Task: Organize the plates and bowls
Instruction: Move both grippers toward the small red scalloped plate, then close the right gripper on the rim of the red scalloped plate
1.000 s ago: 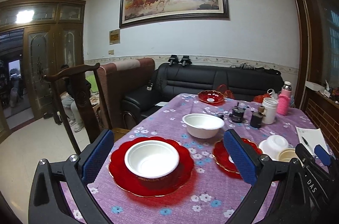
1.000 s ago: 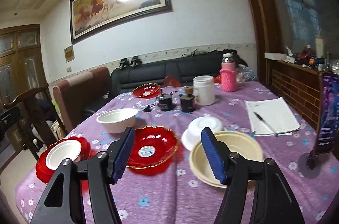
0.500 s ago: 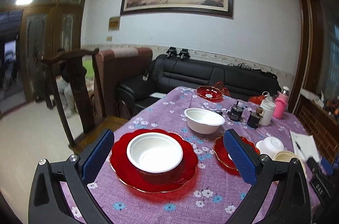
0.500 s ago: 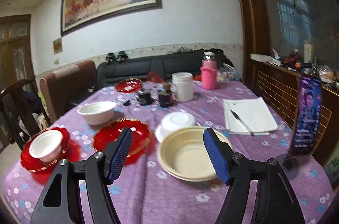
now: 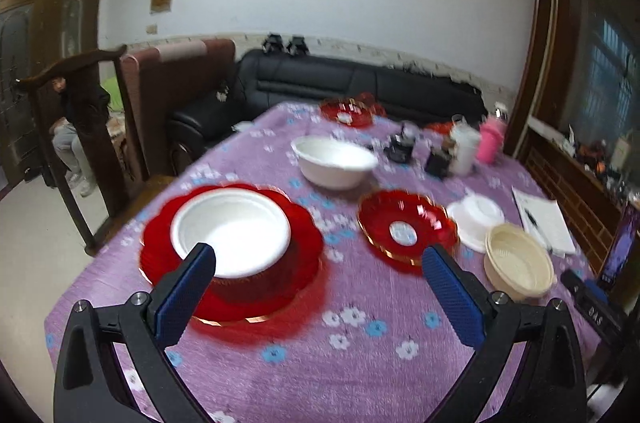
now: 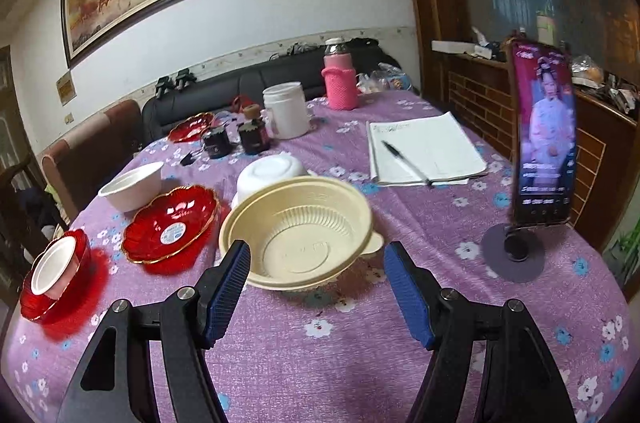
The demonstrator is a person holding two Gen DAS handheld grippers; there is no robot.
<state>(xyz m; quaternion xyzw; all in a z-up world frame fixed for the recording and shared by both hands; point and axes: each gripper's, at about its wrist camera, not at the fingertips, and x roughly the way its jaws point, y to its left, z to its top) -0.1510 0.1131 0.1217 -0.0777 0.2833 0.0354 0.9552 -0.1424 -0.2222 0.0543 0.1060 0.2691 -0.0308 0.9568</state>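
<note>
A white bowl [image 5: 232,227] sits inside a red bowl on a big red scalloped plate [image 5: 308,243] near the table's left front. My left gripper [image 5: 316,255] hangs open just in front of it, its left pad over the bowl's rim. A cream ribbed bowl [image 6: 298,231] lies right ahead of my open right gripper [image 6: 316,253], nothing between the pads. A smaller red plate [image 6: 172,223] lies between the two stacks. Behind stand an upright white bowl [image 6: 134,185], an upturned white bowl [image 6: 270,171] and a far red plate [image 6: 190,127].
A phone on a stand [image 6: 540,143] rises at the right. A notebook with a pen [image 6: 420,147], a white jar [image 6: 286,109], a pink-sleeved bottle [image 6: 340,79] and small dark jars [image 6: 252,135] crowd the far side. A wooden chair [image 5: 80,127] and a seated person [image 5: 68,131] are left of the table [image 5: 360,363].
Both grippers have tipped downward and come closer to the table. The right one swung right, so the cream bowl now sits centred between its fingers. The left one has drawn nearer the white bowl.
</note>
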